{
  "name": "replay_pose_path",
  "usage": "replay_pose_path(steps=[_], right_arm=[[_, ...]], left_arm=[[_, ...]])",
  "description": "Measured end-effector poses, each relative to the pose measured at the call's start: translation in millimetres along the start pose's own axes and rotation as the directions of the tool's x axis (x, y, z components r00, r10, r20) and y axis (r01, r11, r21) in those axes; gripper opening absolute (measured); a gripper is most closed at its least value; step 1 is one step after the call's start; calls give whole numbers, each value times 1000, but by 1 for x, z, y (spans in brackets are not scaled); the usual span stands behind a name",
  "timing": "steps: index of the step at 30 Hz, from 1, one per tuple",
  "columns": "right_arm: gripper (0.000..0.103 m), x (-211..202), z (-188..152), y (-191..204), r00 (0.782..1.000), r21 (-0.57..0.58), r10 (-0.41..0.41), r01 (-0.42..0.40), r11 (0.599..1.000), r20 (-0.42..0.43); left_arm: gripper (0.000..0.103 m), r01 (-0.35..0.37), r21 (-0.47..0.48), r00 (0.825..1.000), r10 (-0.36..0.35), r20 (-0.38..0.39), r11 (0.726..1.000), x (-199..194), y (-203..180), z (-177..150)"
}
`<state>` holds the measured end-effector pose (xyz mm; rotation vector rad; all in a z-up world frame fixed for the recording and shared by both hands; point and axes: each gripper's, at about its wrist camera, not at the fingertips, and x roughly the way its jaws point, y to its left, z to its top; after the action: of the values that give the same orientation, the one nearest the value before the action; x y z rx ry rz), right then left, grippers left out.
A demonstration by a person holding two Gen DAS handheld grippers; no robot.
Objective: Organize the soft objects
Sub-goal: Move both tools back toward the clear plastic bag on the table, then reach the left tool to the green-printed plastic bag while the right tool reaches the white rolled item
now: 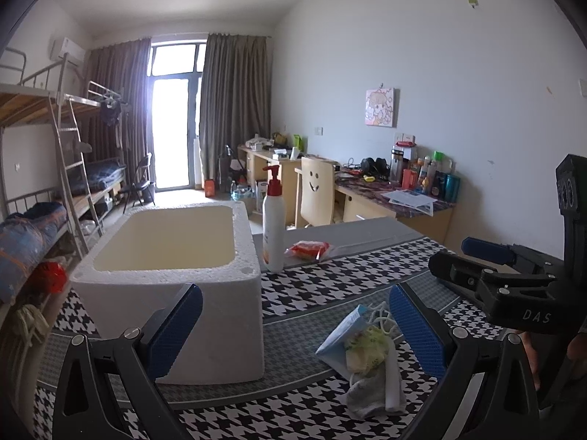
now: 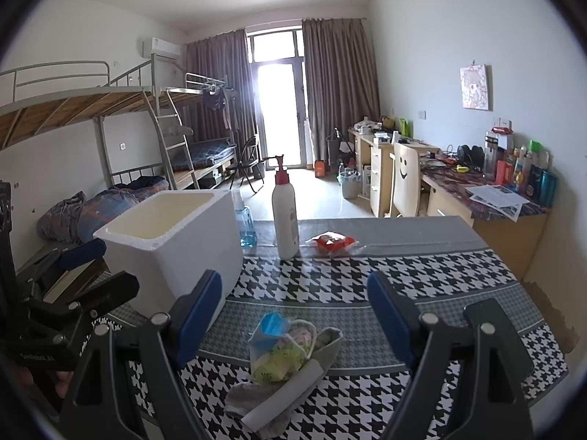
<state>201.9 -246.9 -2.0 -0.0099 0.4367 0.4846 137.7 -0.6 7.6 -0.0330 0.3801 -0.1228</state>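
Right claw [image 2: 293,315] spread wide over soft pile [image 2: 286,363], left claw [image 1: 293,330] likewise (holding nothing), houndstooth tablecloth [image 2: 403,267], dorm bunks [image 2: 110,110] behind.

Left gripper [image 1: 295,333], right gripper [image 2: 295,315], black frames, blue ribbed pads, silver screws
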Motion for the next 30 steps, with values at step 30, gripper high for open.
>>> replay_pose_path(steps=[30], right_arm=[[85,10,-36,-28,994,24,-50,53,998,-95]], left_arm=[[102,86,16,992,-84,-97,996,33,-19,-31]])
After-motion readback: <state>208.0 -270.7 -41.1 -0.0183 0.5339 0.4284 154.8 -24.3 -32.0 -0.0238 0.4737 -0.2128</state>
